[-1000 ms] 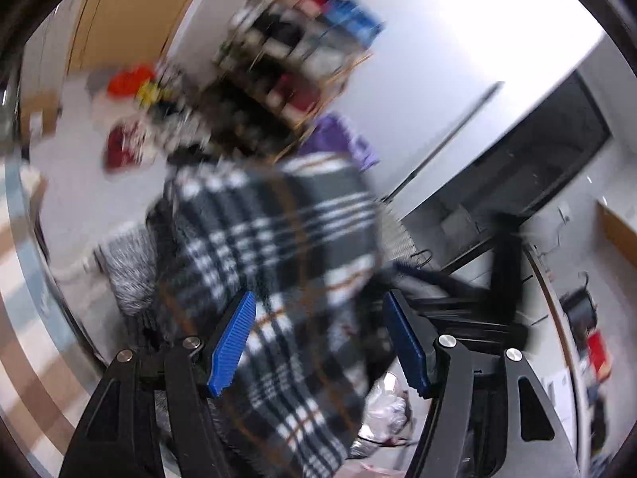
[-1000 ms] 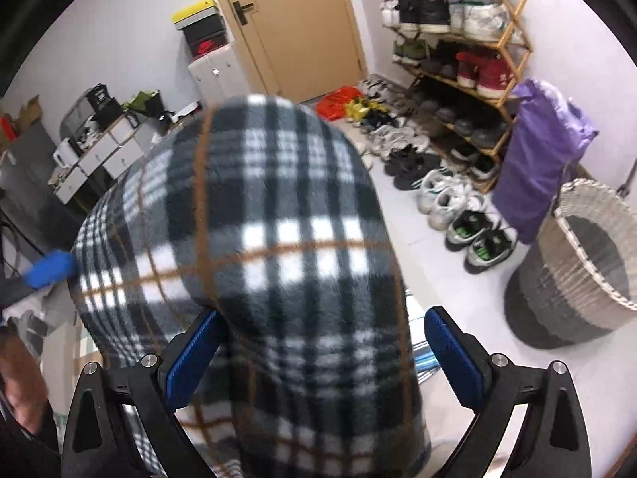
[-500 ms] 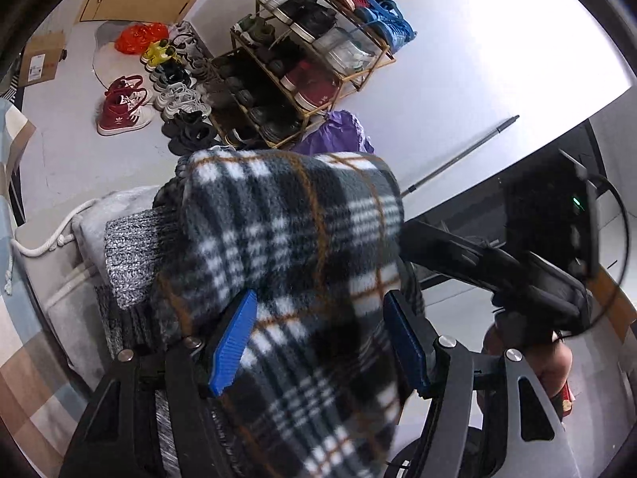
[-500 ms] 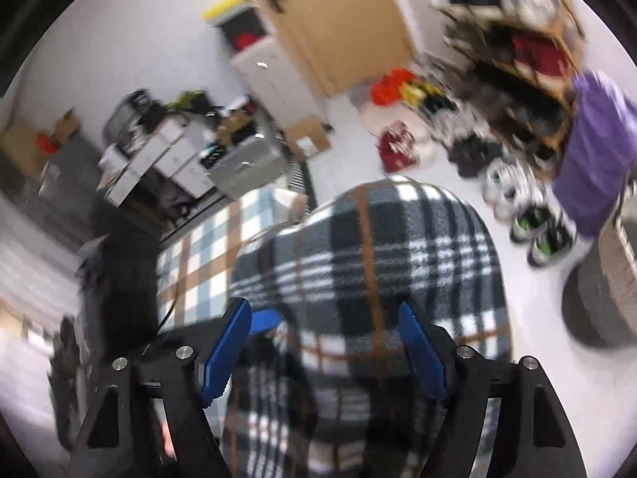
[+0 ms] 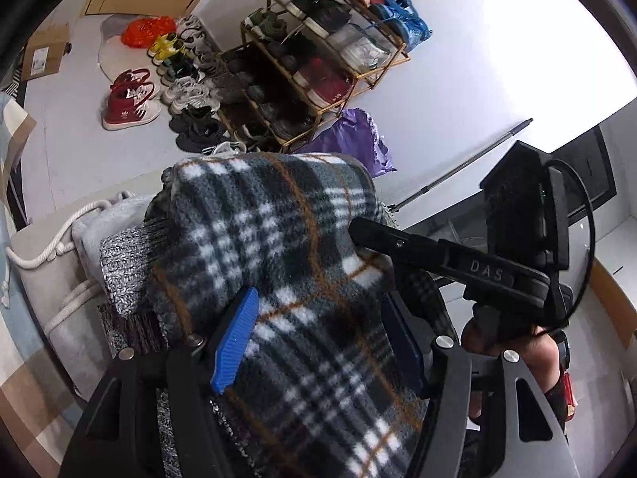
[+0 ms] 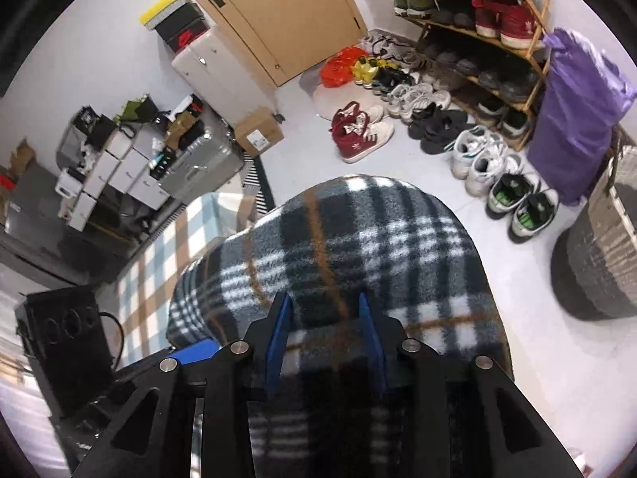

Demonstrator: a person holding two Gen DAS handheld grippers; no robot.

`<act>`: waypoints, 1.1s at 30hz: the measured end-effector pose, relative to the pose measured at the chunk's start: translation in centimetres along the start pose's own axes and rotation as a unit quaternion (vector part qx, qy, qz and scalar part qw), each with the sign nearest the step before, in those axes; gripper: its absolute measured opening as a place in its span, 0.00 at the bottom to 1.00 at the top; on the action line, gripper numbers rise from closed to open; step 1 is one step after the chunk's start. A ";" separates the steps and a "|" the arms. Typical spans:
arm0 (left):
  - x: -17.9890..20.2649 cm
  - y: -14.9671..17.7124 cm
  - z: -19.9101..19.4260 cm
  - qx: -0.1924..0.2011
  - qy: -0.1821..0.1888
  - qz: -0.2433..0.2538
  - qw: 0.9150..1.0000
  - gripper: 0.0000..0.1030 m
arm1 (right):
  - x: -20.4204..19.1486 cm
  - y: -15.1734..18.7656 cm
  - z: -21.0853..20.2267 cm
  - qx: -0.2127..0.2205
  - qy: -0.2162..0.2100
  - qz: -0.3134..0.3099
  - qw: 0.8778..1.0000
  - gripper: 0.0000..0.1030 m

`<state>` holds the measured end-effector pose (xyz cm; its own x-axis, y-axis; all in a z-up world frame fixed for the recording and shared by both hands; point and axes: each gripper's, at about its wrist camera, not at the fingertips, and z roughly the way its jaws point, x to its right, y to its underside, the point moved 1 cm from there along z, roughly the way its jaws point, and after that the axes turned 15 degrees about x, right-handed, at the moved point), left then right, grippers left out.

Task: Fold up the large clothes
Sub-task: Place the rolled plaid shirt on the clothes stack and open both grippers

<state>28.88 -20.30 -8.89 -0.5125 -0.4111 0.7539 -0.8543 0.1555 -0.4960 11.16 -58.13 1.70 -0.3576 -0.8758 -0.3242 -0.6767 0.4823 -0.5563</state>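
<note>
A grey, white and black plaid fleece garment with orange lines (image 5: 278, 263) lies bunched between the blue pads of my left gripper (image 5: 318, 338), whose jaws stand apart around the thick cloth. In the right wrist view the same plaid fleece (image 6: 358, 247) is pinched in a fold by my right gripper (image 6: 324, 342), its blue pads close together on it. The right gripper's black body (image 5: 458, 263) reaches in from the right in the left wrist view. The fleece sits over folded knitted clothes (image 5: 127, 263).
A pale basket with rope handles (image 5: 43, 279) holds the folded clothes. A shoe rack (image 5: 318, 59) and loose shoes (image 6: 418, 119) stand by the wall, with a purple bag (image 6: 577, 119), a woven basket (image 6: 597, 255), a checked rug (image 6: 167, 263) and a black speaker (image 6: 63, 342).
My right gripper has closed from wide open to a tight pinch on the plaid fleece. The fleece has come down onto the folded clothes in the basket; my left gripper stays around it.
</note>
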 end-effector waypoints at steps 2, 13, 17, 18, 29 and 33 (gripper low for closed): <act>0.3 0.2 0.0 -0.005 -0.003 -0.007 1.000 0.57 | -0.1 0.3 0.1 0.004 0.003 -0.003 1.000 0.34; 4.9 0.5 -6.3 0.032 -0.020 0.022 0.999 0.58 | -3.7 2.3 -8.5 0.113 -0.040 -0.066 0.991 0.78; 5.6 2.1 -7.9 0.033 -0.022 0.017 0.999 0.58 | -4.5 4.4 -10.9 0.117 -0.065 -0.073 0.988 0.77; 5.7 2.5 -8.4 0.032 -0.019 0.015 0.999 0.58 | -4.5 4.9 -11.3 0.113 -0.075 -0.067 0.989 0.77; 7.3 7.9 -15.9 0.080 -0.084 0.114 0.987 0.58 | -5.7 15.0 -19.8 0.245 -0.067 -0.087 0.963 1.00; 10.6 11.2 -18.7 0.128 -0.090 0.199 0.967 0.62 | -6.6 20.3 -23.2 0.318 -0.059 -0.092 0.942 1.00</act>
<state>12.24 -6.07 1.60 -0.7535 -0.5184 0.4043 -0.5302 0.1155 -0.8399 -15.18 -43.05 10.31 -0.1717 -0.9556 -0.2395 -0.1852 0.2701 -0.9449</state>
